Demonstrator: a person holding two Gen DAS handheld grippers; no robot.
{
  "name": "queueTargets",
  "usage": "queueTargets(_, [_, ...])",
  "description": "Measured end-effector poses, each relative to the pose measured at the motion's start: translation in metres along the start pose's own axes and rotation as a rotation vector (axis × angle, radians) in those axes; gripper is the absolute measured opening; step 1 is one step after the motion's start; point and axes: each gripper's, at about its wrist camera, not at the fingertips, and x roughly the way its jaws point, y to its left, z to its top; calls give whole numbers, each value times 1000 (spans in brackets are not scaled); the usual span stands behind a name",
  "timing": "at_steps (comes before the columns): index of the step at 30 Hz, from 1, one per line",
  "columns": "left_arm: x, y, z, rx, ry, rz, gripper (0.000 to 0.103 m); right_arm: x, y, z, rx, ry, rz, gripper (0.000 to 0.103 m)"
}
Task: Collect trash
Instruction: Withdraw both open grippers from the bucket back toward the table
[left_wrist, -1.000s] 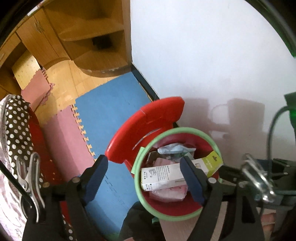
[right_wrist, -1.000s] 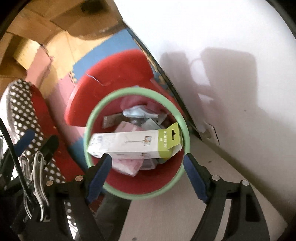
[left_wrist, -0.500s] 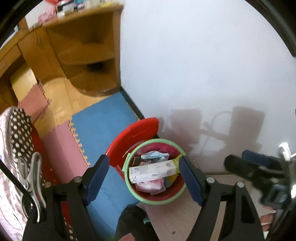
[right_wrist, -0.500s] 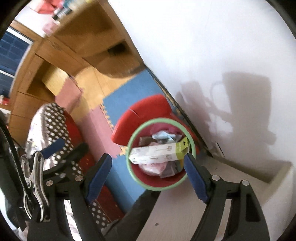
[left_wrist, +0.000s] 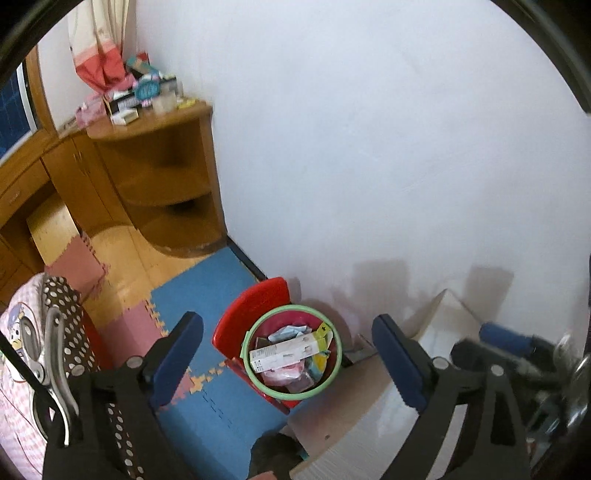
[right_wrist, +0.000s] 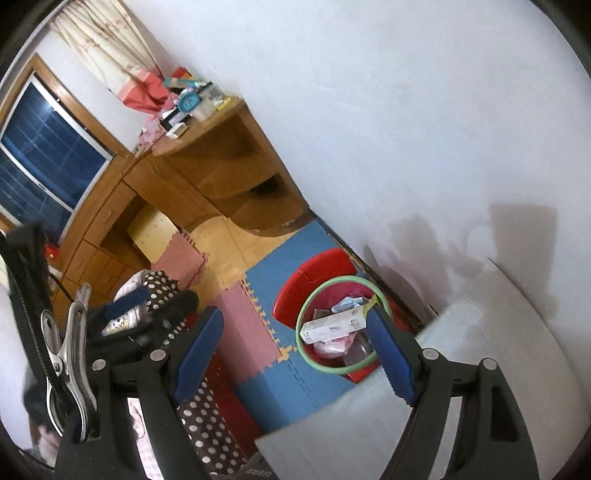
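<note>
A red bin (left_wrist: 255, 314) with a green ring (left_wrist: 291, 397) round its mouth stands on the blue floor mat (left_wrist: 207, 295), close against the white wall (left_wrist: 369, 147) and just beside the corner of the pale table (left_wrist: 369, 424). Its red lid is tipped up behind it. Inside lies a long white carton with a yellow-green end (left_wrist: 288, 350), resting across crumpled pale-blue and pink wrappers that fill the bin nearly to the ring.

The left tool (left_wrist: 291, 360) hangs well above the bin, its jaws opening wide with nothing between them. The right tool (right_wrist: 295, 345) is also spread wide and empty, high over the table edge.

The table's edge cuts across the lower right of both views. To the left, blue and pink mats run toward a wooden corner shelf (left_wrist: 166, 177), leaving open floor, with polka-dot bedding (left_wrist: 70, 325) at the near left.
</note>
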Motion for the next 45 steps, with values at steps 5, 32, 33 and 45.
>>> queueTargets(5, [-37,-14,-14,-32,-12,-24,97,-32,-8,-34,18,-24,11,81])
queueTargets(32, [16,7,-61,23,144,-126,97,-31,9,-80,57,-36,-78,81])
queueTargets(33, [17,8,-60,22,144,-126,97,-29,11,-80,55,-32,-77,81])
queueTargets(45, [27,17,-56,21,165,-123,97,-14,16,-71,58,-2,-72,81])
